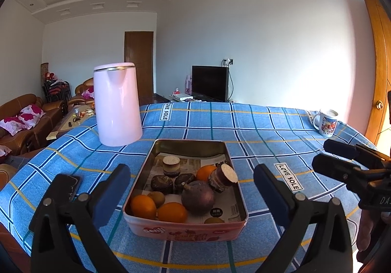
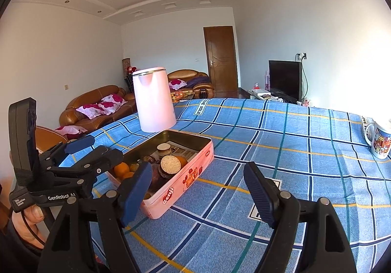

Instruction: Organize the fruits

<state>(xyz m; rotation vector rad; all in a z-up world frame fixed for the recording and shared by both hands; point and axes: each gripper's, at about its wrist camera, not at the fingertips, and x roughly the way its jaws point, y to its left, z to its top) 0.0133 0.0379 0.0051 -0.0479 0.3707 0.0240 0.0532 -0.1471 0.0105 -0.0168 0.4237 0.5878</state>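
A pink tin (image 1: 185, 232) stands on the blue checked tablecloth, lined with newspaper. It holds oranges (image 1: 143, 207), a kiwi (image 1: 156, 198), a purple round fruit (image 1: 198, 197), dark brown fruits (image 1: 161, 184) and two cut sugarcane pieces (image 1: 223, 176). My left gripper (image 1: 193, 190) is open and empty, its fingers either side of the tin's near end. The tin (image 2: 185, 177) lies left of centre in the right wrist view. My right gripper (image 2: 198, 192) is open and empty, above the cloth just right of the tin. The left gripper (image 2: 80, 150) shows there at the left.
A pink kettle (image 1: 117, 104) stands behind the tin at the left. A printed mug (image 1: 326, 122) sits at the far right table edge. A dark phone (image 1: 67, 185) lies left of the tin. The right gripper (image 1: 342, 160) shows at the right edge. Sofas and a TV stand beyond.
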